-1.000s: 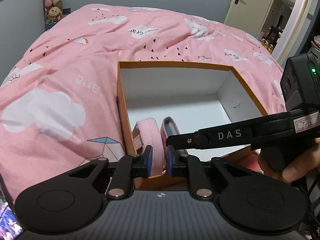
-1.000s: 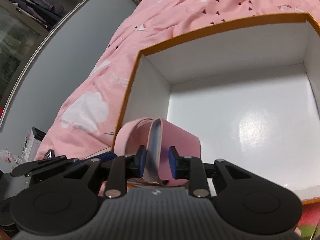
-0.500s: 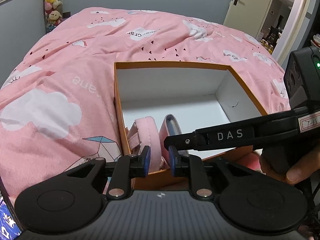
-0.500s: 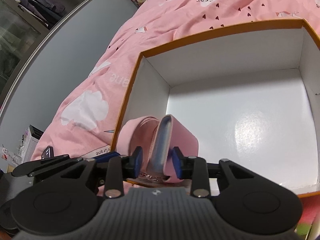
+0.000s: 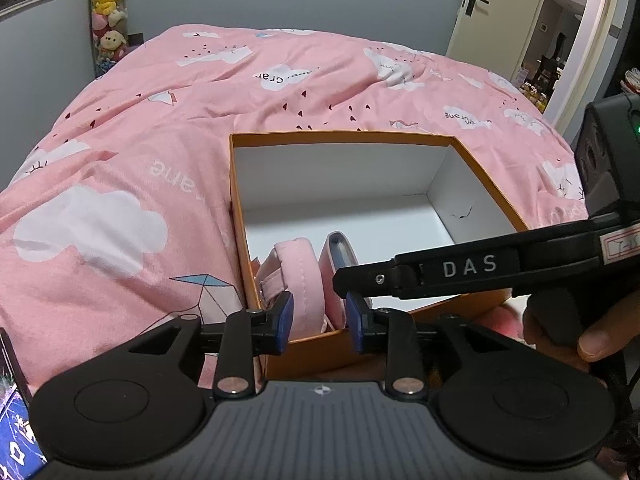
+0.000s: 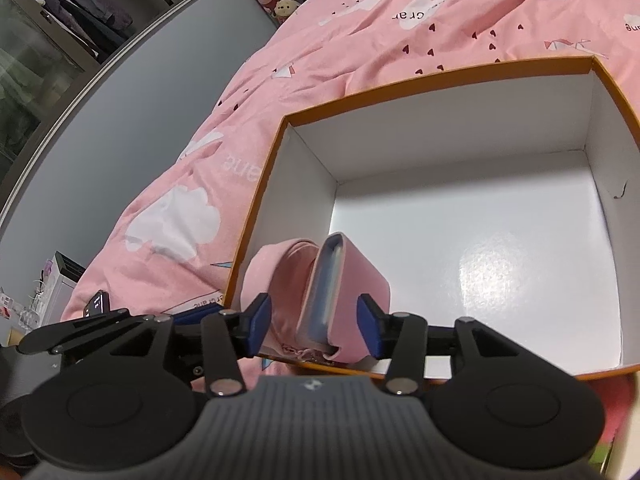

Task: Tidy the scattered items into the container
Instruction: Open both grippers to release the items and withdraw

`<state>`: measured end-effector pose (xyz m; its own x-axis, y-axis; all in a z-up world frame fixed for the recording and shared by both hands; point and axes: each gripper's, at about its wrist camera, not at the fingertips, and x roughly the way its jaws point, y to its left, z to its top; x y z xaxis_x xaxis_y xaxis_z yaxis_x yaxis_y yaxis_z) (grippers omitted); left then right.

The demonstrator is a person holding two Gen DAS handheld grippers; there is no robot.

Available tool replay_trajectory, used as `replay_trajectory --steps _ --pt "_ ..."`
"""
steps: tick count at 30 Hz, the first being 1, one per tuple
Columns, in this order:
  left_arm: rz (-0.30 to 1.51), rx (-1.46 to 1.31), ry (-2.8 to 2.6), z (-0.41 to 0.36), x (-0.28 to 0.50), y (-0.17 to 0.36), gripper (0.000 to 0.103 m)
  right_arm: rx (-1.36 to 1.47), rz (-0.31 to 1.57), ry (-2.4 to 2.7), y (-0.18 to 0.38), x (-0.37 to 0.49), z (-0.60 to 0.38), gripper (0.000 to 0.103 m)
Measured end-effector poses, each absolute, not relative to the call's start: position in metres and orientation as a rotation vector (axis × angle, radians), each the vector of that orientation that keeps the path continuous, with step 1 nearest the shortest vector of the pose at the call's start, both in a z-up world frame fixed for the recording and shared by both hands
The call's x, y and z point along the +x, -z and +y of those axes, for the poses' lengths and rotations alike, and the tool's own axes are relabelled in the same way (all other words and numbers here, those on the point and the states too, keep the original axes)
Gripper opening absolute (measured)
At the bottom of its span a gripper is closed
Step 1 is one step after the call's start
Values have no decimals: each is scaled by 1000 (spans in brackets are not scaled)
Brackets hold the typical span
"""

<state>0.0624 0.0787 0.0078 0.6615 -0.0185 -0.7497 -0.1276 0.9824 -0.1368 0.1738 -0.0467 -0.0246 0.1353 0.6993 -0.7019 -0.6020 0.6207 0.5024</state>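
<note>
Change from the earlier frames: both pairs of tongs have just been opening. One second ago the blue pads of each pair pressed on the pink fabric item; now a gap shows on both sides in each wrist view. The item is still between the pads but is no longer pinched.

Left tongs [image 5: 319,318]: released. The rounded pink padded band [image 5: 301,276] of the item stands between the pads without visible contact.

Right tongs [image 6: 314,322]: released. The pink flap with a grey-blue inner face [image 6: 325,286] stands upright between the pads, clear of both. In the left wrist view the right tongs [image 5: 340,280] cross in from the right, marked "DAS", with a hand [image 5: 576,328] on the grip.

Location of the task item: the pink fabric item [image 6: 316,292] rests inside the orange cardboard box with a white interior [image 6: 440,136], in its near-left corner, against the near wall and close to the left wall. The remaining white floor of the box is bare. The box sits on a bed covered by a pink quilt printed with white clouds [image 5: 120,168].

Count:
- Boxes: one.
- Pink fabric items in the box: one, showing two upright parts.
- Tongs: two pairs.
- Hands visible: one.
- Stack of soft toys [image 5: 107,20] in the far corner of the room: one; the number of toys cannot be determined.
</note>
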Motion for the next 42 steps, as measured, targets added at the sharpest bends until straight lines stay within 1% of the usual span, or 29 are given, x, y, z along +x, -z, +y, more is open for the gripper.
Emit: replay_trajectory --steps 4,8,16,18,19,20,24,25,26,33,36,37,39,41,42 --pt "829 -180 -65 77 59 -12 35 97 1044 -948 17 169 -51 52" --pt "811 -160 -58 73 56 -15 35 91 977 -971 5 162 -60 60" --pt "730 -130 -51 64 48 -26 35 88 798 -962 -15 149 -84 61" --pt "710 -126 -61 62 46 -27 35 87 752 -972 -19 146 -90 67" --pt "702 -123 -64 62 45 -28 35 82 726 -975 -22 144 -93 73" --pt "696 -121 -65 61 44 -28 35 74 696 -979 -24 141 -96 76" --pt "685 -112 -55 58 41 -30 38 60 597 -987 -33 131 -109 78" --pt "680 -109 -53 58 39 -31 43 60 593 -982 -35 130 -112 78" --pt "676 -106 -51 57 38 -32 50 60 592 -979 -36 129 -115 78" --pt "663 -119 -6 58 28 -39 52 82 624 -940 -38 126 -140 77" --pt "713 -146 69 60 26 -39 56 76 661 -945 -34 122 -152 77" --pt "727 -155 92 59 26 -39 59 70 668 -942 -33 120 -155 77" --pt "758 -144 122 55 24 -37 60 57 699 -930 -29 115 -161 76" --pt "792 -108 149 49 21 -33 60 61 750 -910 -23 113 -170 67" --pt "812 -91 162 45 20 -30 60 61 774 -898 -21 111 -173 65"
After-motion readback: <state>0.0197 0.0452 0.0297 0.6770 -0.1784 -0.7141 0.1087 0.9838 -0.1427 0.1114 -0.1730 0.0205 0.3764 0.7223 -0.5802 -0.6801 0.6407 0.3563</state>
